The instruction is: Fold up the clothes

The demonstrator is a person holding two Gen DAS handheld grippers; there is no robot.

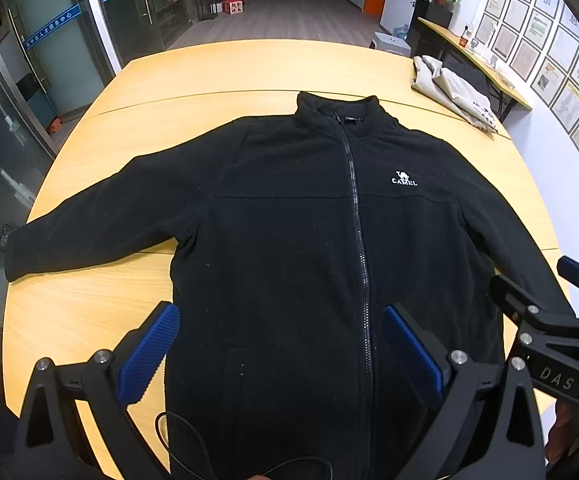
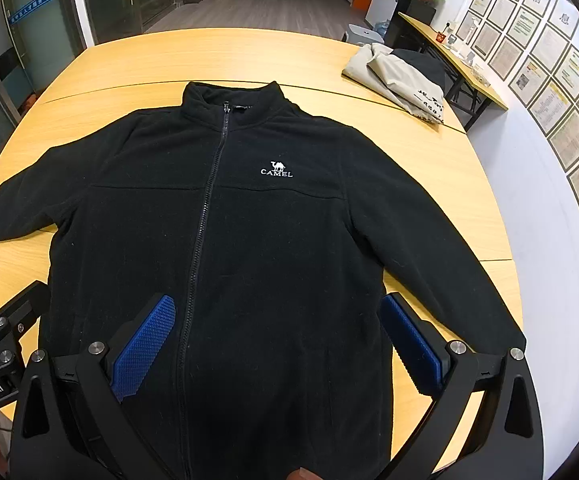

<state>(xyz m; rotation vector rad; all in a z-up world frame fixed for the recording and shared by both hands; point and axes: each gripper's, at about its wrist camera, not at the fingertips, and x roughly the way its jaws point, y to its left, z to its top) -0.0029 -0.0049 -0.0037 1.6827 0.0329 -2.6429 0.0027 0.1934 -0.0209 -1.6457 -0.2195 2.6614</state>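
A zipped black fleece jacket lies flat mid-bench, bare wood towards the far edge. Left gripper and right gripper hover spread wide, holding nothing.

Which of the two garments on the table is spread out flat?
The black fleece jacket, zipped with sleeves out; the grey garment lies bunched at the far right.

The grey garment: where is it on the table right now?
In both wrist views the grey garment lies folded at the table's far right corner, beyond the black jacket's collar.
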